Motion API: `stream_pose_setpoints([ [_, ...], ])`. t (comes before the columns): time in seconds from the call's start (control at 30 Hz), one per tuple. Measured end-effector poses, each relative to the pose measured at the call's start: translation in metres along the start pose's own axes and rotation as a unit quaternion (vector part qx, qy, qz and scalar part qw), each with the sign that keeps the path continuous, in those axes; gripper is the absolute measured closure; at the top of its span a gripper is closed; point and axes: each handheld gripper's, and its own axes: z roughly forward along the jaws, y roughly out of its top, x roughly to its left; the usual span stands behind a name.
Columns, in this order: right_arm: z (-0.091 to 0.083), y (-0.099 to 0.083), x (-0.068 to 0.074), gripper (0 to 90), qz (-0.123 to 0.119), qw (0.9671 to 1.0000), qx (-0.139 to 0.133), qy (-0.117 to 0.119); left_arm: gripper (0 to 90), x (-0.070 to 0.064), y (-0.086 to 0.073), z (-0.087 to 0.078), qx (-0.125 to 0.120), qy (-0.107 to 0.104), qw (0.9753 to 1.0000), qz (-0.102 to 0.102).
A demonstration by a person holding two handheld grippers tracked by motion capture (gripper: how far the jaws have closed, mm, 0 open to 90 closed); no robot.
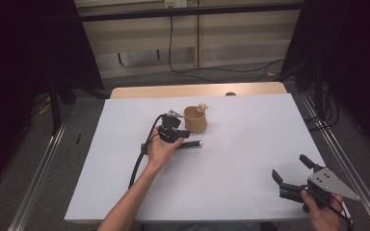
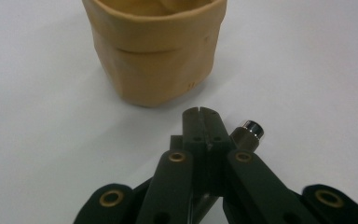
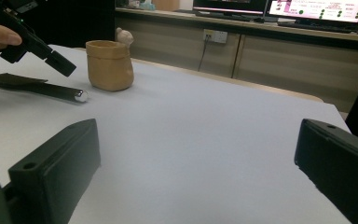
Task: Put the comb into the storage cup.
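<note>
a: what is the setting?

b: a white table top (image 1: 231,159) on grey carpet, with dark curtains to either side and pale cabinets along the far wall. two lit monitors (image 3: 279,7) sit on a counter in the right gripper view.

a: what lies on the table?

b: a small tan paper bag (image 1: 195,119) with a rolled rim stands upright near the middle. a small pale object (image 1: 203,107) sits at its far rim; it is too small to tell what it is. just in front of the bag lies a black pen-like tool (image 1: 189,144) with a shiny metal tip.

a: where are the grippers?

b: the left gripper (image 2: 199,113) hovers just above the tool, close to the bag, its jaws pressed together on nothing. the tool's metal tip shows right beside them. the right gripper (image 1: 291,168) is well apart, near the table's front right corner, its jaws spread wide and empty.
</note>
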Motion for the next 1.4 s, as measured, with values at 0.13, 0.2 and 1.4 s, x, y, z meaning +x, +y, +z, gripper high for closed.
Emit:
stream_pose_setpoints([
  [0.13, 0.0, 0.0, 0.0, 0.0, 0.0, 1.0, 0.0, 0.001, 90.0, 0.0, -0.002, 0.003, 0.001, 0.003, 1.0, -0.001],
  [0.2, 0.0, 0.0, 0.0, 0.0, 0.001, 1.0, 0.0, 0.001, 90.0, -0.001, -0.001, 0.004, -0.002, 0.003, 1.0, -0.005],
  [1.4, -0.001, 0.0, 0.0, 0.0, 0.001, 1.0, 0.0, 0.001, 90.0, -0.009, -0.006, 0.019, 0.015, -0.006, 0.9999, 0.002],
])
